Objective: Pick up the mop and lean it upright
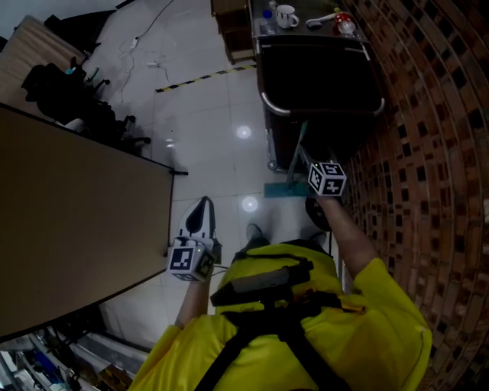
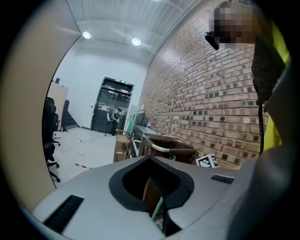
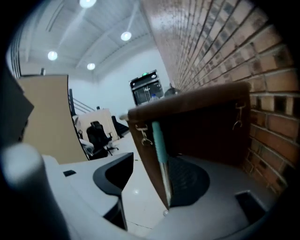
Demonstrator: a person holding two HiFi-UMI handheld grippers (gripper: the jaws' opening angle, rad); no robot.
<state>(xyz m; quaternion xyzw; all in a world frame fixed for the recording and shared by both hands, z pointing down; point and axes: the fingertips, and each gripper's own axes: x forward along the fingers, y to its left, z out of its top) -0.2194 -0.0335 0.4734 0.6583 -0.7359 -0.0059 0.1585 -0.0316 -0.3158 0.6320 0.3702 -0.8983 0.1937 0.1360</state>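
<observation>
The mop has a teal handle and stands tilted against the dark cart. Its flat teal head rests on the white floor. My right gripper is at the handle, by the brick wall. In the right gripper view the teal grip and metal shaft of the mop stand between the wide jaws of the right gripper, close to the right pad, and I see no squeeze on them. My left gripper hangs low beside the table, shut and empty. In its own view the left gripper points toward the cart.
A large brown table fills the left. The brick wall runs along the right, tight against the cart. A cup and small items sit on the cart's far shelf. Office chairs and bags stand at the far left.
</observation>
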